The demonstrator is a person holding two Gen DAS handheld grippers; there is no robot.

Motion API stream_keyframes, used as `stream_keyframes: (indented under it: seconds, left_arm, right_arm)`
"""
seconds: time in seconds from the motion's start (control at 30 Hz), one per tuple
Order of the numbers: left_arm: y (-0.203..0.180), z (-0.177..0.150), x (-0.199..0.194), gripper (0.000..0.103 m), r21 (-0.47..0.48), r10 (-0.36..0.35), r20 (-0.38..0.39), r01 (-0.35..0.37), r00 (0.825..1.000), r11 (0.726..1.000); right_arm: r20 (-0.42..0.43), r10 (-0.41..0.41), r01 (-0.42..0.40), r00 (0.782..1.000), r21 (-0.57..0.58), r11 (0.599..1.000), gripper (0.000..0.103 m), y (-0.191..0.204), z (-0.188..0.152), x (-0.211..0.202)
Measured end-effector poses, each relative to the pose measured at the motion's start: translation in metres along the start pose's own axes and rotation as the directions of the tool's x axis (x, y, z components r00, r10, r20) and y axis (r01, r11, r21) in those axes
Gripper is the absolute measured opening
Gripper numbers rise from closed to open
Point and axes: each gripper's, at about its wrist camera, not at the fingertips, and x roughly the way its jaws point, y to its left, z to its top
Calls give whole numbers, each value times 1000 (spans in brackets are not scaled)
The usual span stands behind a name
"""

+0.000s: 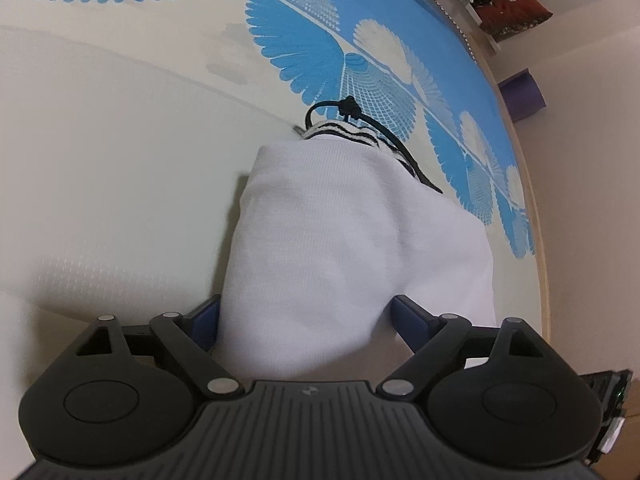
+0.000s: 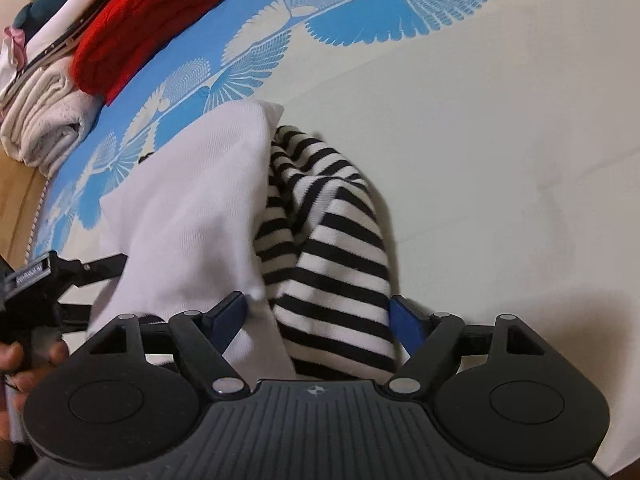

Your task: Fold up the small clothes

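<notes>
1. Lying across the patterned bed sheet [image 1: 120, 140]: white garment [image 1: 340, 232] with its black-and-white striped part [image 2: 336, 264].
2. Clamping white cloth between the fingers: left gripper [image 1: 306, 316].
3. Pinching striped fabric, white fold alongside: right gripper [image 2: 320, 314].
4. Sitting well apart by the edge: red knit [image 2: 148, 20].

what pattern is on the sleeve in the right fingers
Black and white stripes on the sleeve, best seen in the right wrist view.

Surface: cream sheet [image 1: 120, 152] with blue fan-shaped feather print [image 1: 296, 52], wooden edge rail [image 1: 532, 208] | floor: pale [image 1: 592, 184], purple rolled mat [image 1: 522, 94] near rail | clutter: red knit [image 2: 148, 20] and folded beige towel [image 2: 48, 120] at sheet's edge | light: soft, indoor
</notes>
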Motion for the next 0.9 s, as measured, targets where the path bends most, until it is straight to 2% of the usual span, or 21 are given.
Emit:
stream_keyframes:
  seconds: [0.07,0.1,0.13,0.17,0.2,0.23,0.27,0.33,0.47,0.6,0.63,0.67,0.73,0.77,0.8,0.87,0.9]
  left_arm:
    - [-6,-2,-2,81,24,16,11,-16,1000,1000]
    - [-9,-2,-4,77,32,25,18,-25,1000,999]
    - [-12,-3,-8,68,38,27,25,-28,999,999]
    - [-15,-3,-11,58,47,31,32,-33,999,998]
    - [-19,-2,-16,52,64,39,42,-41,998,997]
    - [-23,-1,-21,43,85,47,54,-51,997,995]
    - [-27,1,-27,39,101,51,72,-58,996,993]
    - [-36,7,-43,38,151,67,125,-85,990,985]
    - [-49,24,-81,37,243,73,278,-144,958,959]
    - [-37,54,-107,40,266,45,384,-157,922,951]
    - [-32,62,-109,50,253,55,401,-168,915,953]
    - [-24,69,-110,66,222,84,415,-190,906,956]
    - [-7,76,-115,75,119,184,445,-261,876,958]
    - [2,77,-119,74,76,216,443,-276,870,958]
    - [9,78,-121,74,55,218,423,-265,879,963]
    - [15,75,-124,72,73,160,349,-197,924,978]
    - [14,73,-123,72,103,133,314,-173,940,979]
  right_arm:
    - [0,28,-28,1000,15,999,72,2,2,3]
    - [10,35,-36,999,16,999,56,4,3,5]
    - [20,39,-39,999,8,999,38,8,5,5]
    - [27,48,-48,998,-4,999,31,13,6,6]
    - [31,57,-56,998,-19,998,18,19,7,6]
    - [35,61,-60,998,-37,998,16,25,8,7]
    - [43,55,-53,998,-55,997,15,31,8,7]
    - [58,58,-54,997,-71,996,11,40,9,7]
    - [137,143,-130,980,-95,987,8,59,18,-3]
    - [229,232,-210,945,-116,971,7,79,33,-6]
    - [251,249,-224,935,-123,967,7,86,38,-5]
    - [264,258,-231,929,-127,965,7,92,42,-2]
    - [275,255,-226,927,-135,965,6,104,48,8]
    - [264,230,-200,937,-136,970,6,108,50,15]
    - [237,185,-158,954,-128,979,6,112,52,26]
    - [185,87,-72,979,-90,993,5,111,53,46]
    - [166,8,4,986,-71,997,5,108,54,54]
